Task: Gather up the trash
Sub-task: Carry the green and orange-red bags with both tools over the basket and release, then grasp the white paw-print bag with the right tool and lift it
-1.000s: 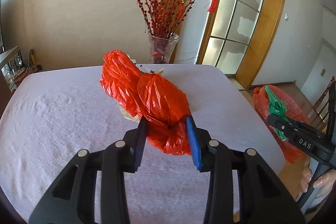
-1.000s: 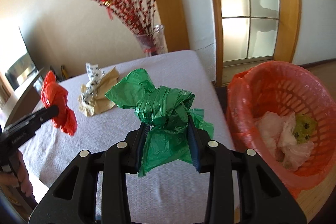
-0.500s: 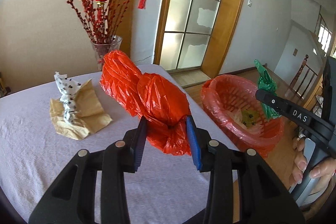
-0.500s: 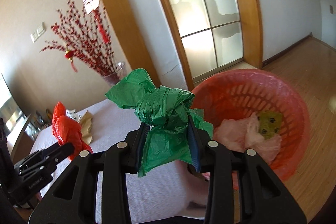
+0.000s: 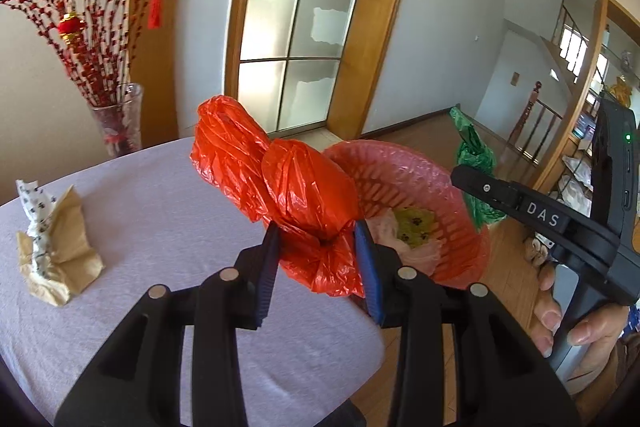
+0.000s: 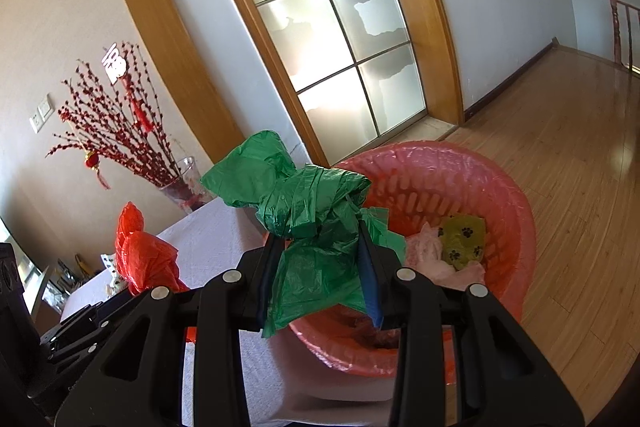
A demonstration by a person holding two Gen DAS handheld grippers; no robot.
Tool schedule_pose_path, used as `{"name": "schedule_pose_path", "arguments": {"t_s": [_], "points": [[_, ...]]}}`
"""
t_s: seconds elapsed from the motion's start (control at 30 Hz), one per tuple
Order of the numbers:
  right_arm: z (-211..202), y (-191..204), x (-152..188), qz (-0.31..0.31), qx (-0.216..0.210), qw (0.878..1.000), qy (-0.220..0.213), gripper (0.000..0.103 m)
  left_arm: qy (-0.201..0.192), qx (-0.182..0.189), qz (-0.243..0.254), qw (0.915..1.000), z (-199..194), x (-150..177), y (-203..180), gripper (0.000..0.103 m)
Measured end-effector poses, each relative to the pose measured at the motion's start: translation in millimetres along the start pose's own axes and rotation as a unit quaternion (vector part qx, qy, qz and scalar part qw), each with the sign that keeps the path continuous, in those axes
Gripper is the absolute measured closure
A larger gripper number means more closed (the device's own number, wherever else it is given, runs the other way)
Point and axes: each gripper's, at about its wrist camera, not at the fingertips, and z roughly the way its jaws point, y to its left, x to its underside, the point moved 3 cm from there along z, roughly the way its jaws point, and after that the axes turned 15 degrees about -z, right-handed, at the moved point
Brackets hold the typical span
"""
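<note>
Presently two pieces of trash are being carried toward the bin at once. The left claw (image 5: 316, 263) is clenched on a knotted red plastic bag (image 5: 280, 187), which is held above the corner of the desk (image 5: 160, 207), just short of the red basket (image 5: 452, 195). The right claw (image 6: 318, 267) is clenched on a crumpled green plastic bag (image 6: 312, 223), held over the near rim of the same basket (image 6: 516, 219), where pale wrappers and a yellow-green paw-print scrap (image 6: 464, 237) already lie. Judging from this, the transport step is nearly done; the next move calls for each bag to be brought over the basket's hollow before either claw is released. A crumpled brown paper (image 5: 60, 259) is left on the desk for later collection.
</note>
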Motion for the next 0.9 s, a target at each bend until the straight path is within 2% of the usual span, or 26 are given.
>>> {"name": "schedule_pose_path", "arguments": {"t_s": [0.6, 0.7, 0.83, 0.9], "points": [[7.4, -45.1, -19.3, 0.037, 0.016, 0.999, -0.020, 0.066, 0.040, 0.053, 0.033, 0.9973, 57.3, 1.8, -45.5, 0.066], [13.3, -52.4, -23.1, 0.047, 0.014, 0.999, -0.019, 0.061, 0.048, 0.064, 0.035, 0.9961, 70.9, 1.2, -54.1, 0.065], [19.1, -68.0, -25.1, 0.078, 0.003, 0.997, -0.019, 0.049, 0.059, 0.067, 0.036, 0.9954, 88.9, 2.1, -59.8, 0.058], [21.6, -76.0, -24.2, 0.092, -0.001, 0.996, -0.016, 0.049, 0.068, 0.066, 0.033, 0.9949, 97.1, 4.6, -59.5, 0.056]]}}
